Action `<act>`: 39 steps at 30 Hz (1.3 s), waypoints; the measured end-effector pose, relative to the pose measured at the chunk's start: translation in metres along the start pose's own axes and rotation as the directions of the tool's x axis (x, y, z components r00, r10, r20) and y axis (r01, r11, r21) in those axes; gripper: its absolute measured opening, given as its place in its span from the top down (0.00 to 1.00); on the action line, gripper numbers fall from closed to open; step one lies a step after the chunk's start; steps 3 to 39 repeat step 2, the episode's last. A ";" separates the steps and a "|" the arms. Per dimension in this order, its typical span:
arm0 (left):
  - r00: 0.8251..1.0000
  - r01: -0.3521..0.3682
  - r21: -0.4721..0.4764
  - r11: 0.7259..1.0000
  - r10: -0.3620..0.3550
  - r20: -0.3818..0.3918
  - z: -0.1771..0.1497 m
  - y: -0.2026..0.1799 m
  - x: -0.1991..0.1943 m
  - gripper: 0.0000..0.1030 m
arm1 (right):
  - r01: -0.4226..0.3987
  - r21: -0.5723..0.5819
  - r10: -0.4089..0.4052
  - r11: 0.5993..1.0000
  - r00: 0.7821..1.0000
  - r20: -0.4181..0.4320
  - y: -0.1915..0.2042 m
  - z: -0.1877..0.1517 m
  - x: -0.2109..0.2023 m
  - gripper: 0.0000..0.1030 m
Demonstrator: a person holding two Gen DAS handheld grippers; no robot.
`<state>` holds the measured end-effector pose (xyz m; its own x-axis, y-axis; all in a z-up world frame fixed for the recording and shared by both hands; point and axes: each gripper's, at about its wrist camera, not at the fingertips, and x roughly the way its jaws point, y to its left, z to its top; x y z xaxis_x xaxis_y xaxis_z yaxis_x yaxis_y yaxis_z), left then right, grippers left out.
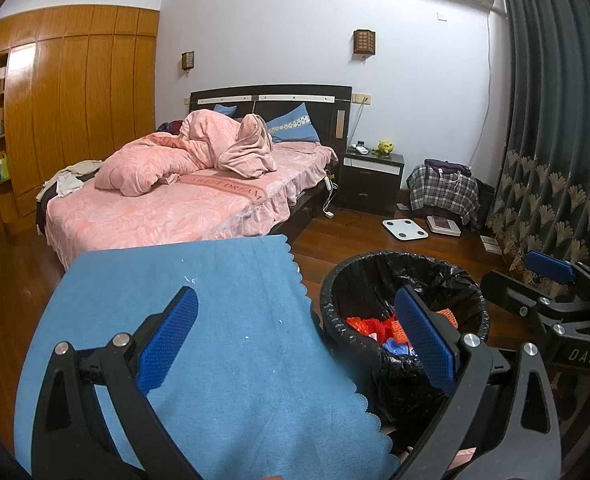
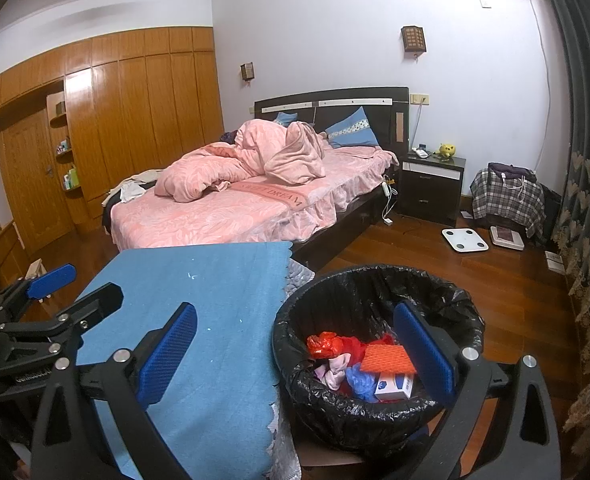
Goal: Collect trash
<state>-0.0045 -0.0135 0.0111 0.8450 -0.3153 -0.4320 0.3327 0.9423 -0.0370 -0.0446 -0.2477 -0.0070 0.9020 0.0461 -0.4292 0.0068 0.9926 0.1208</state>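
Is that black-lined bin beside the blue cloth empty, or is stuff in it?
Not empty: the bin holds a red bag, an orange sponge-like pad and a small box, well below its rim.

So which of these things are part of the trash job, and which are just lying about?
Part of the job:
- bin with black liner
- trash inside: orange sponge, red bag, small white-and-blue box
- left tongs and right tongs, both open and empty

Just lying about:
- blue cloth
- bed
- two floor scales
- nightstand
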 end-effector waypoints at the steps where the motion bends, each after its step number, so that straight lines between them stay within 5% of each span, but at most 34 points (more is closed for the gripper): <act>1: 1.000 -0.001 0.002 1.000 0.001 0.000 0.001 -0.001 0.001 0.06 | 0.000 0.000 0.000 1.000 1.000 0.000 0.000 0.000 0.000 0.06; 39: 1.000 -0.001 0.001 1.000 0.001 0.000 0.001 -0.001 0.001 0.06 | 0.000 0.000 0.000 1.000 1.000 0.000 0.000 0.000 0.000 0.06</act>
